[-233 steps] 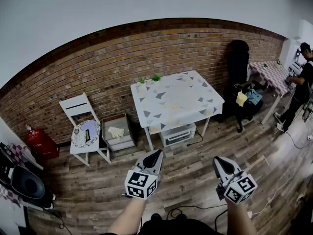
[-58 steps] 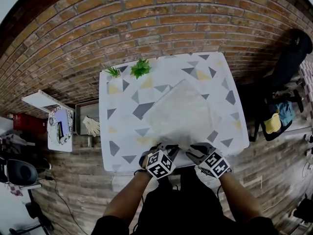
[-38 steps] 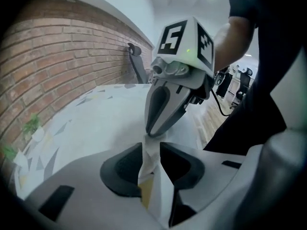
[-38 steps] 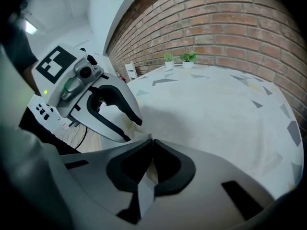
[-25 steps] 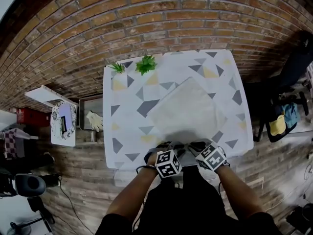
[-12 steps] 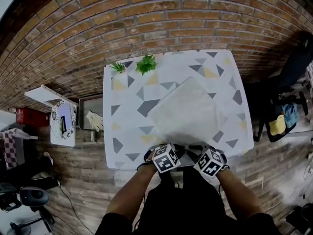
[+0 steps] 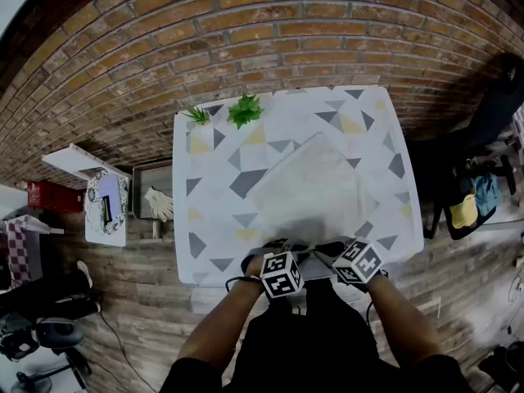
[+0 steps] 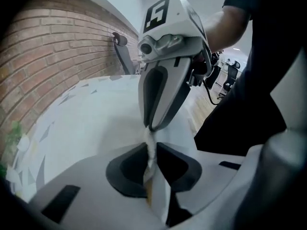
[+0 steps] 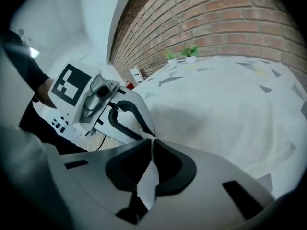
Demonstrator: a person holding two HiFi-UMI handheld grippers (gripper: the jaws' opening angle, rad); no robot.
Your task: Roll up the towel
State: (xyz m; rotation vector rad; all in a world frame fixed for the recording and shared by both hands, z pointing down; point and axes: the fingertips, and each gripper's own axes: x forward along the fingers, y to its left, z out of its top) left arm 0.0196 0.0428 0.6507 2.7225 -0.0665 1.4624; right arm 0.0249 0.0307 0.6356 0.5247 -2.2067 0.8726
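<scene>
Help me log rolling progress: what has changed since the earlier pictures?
The person walked up to the table; both hand-held grippers came down to the towel's near corner. The left hand-held gripper has that corner's cloth between its jaws, which are opening; the right hand-held gripper is closing on it too. The towel stays flat and unrolled, the plants in place.

One table (image 7: 214, 219), one towel (image 7: 315, 188), two small green plants (image 7: 244, 109) (image 7: 197, 115), one white chair (image 7: 70, 160), one brick wall (image 7: 270, 39).
</scene>
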